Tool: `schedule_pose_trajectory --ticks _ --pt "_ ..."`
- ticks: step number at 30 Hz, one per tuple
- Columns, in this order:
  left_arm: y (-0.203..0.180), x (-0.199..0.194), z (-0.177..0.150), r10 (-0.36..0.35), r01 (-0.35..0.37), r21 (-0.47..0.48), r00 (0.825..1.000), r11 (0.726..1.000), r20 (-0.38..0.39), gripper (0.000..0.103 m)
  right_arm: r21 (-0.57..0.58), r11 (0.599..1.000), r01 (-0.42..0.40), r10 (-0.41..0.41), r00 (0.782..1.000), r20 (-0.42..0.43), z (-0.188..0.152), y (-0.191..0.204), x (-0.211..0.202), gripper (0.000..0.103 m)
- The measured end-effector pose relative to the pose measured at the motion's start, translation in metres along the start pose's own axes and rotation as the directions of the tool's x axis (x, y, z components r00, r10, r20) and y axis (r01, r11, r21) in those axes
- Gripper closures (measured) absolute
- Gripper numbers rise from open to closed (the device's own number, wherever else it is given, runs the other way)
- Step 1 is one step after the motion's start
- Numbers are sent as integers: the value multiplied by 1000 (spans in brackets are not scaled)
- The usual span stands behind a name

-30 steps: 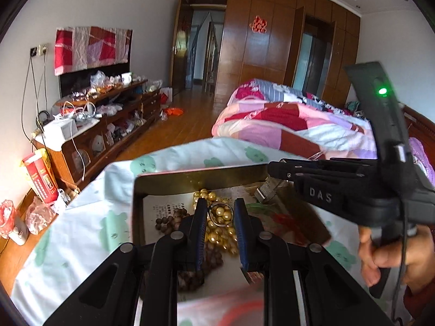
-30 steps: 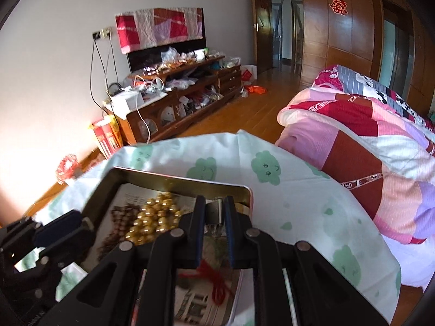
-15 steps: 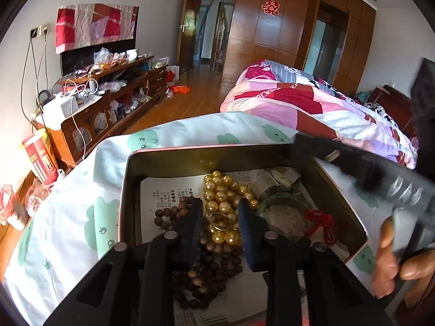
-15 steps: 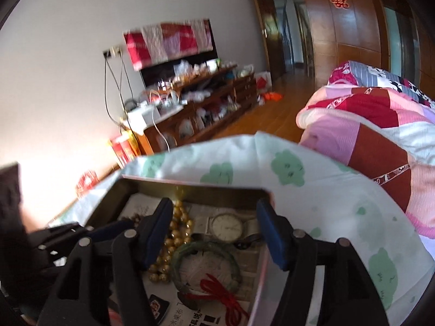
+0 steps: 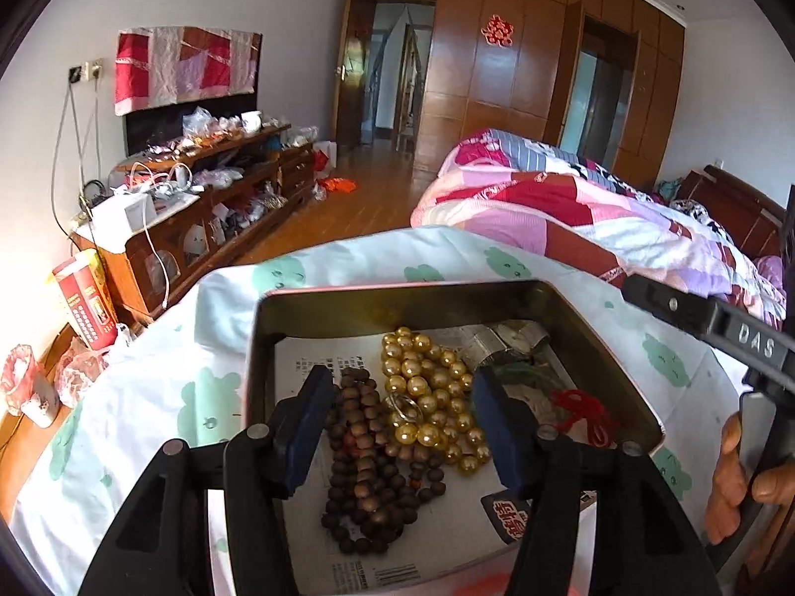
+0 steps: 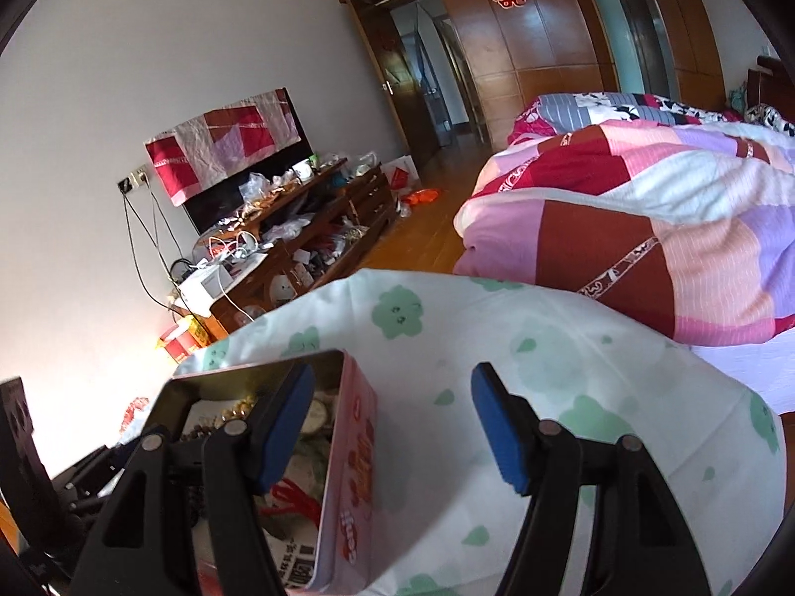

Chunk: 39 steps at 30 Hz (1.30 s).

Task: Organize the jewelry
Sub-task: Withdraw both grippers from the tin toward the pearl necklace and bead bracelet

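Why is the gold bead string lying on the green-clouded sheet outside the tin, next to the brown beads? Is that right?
Not quite. The gold bead string lies inside the tin, not out on the sheet. It does sit next to the brown beads. The left wrist view shows it.

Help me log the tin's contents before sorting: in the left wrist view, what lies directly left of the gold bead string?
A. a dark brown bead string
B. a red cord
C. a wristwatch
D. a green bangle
A: the dark brown bead string lies against the left side of the gold bead string inside the tin.
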<state>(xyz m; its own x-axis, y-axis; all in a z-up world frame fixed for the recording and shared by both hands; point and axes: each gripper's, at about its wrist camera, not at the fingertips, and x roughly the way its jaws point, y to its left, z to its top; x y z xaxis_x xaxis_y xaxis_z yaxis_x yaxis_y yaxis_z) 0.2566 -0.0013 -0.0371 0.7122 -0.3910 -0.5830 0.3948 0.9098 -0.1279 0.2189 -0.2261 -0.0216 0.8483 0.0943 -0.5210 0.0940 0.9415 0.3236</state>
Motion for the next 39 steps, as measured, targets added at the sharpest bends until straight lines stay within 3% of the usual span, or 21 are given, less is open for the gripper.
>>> schedule_pose_trajectory --ticks 3,9,19,26,29,34,39 --pt "0 -10 -2 14 -14 3 999 1000 37 44 -27 999 29 -29 999 15 -5 4 -8 22" --pt "9 -32 -13 33 -30 -55 998 998 54 44 -63 993 101 -96 993 66 -16 7 -27 21" --pt "2 -57 -38 37 -34 -68 999 997 37 44 -83 993 83 -79 995 54 -43 12 -51 21" --pt "3 -77 -51 -7 9 -100 1000 995 22 44 -75 994 85 -83 996 27 -60 8 -61 21" --pt "-3 -85 -56 -23 23 -64 1000 998 8 44 -44 996 73 -72 997 13 -64 3 -69 21" --pt "-27 -90 -71 -2 8 90 998 996 -64 44 0 999 52 -52 998 -20 -69 -3 -78 21" --pt "-33 -98 -79 12 0 135 995 991 -95 44 -30 998 49 -51 997 -57 -76 1 -86 21"
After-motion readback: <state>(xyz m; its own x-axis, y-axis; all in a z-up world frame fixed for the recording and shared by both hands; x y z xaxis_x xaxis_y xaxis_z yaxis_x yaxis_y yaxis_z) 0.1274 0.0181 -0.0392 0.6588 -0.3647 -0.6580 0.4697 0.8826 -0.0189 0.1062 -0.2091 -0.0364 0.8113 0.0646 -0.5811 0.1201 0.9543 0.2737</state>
